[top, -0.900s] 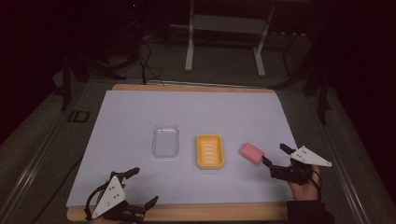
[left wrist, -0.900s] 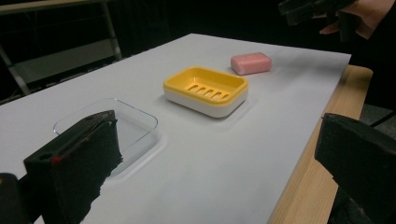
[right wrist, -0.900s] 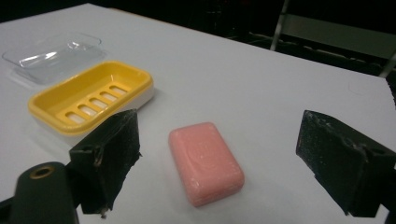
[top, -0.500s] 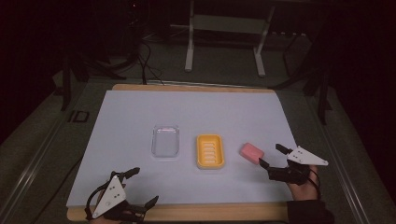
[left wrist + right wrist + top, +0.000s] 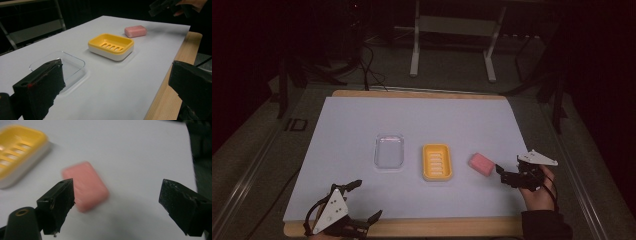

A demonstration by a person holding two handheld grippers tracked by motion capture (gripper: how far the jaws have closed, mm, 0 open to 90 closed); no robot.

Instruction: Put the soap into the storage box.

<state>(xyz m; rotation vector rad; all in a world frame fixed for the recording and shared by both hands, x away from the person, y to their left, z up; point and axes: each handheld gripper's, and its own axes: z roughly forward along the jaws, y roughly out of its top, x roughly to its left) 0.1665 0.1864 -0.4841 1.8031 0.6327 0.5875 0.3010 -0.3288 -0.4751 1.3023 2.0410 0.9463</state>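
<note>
Pink soap bar [image 5: 482,163] lies on the white table cover [image 5: 362,125] beside the yellow soap dish [image 5: 437,161], untouched, just ahead of the right gripper [image 5: 502,172], jaws wide apart; left gripper [image 5: 362,205] also gapes empty.

One pink soap bar [image 5: 482,163], at 3 o'clock of the one yellow soap dish [image 5: 437,161]. One clear plastic tray [image 5: 389,151], at 9 o'clock of that dish. One white table sheet [image 5: 362,120]. Two grippers: left gripper [image 5: 359,200] at 7 o'clock, right gripper [image 5: 506,176] at 4 o'clock.
</note>
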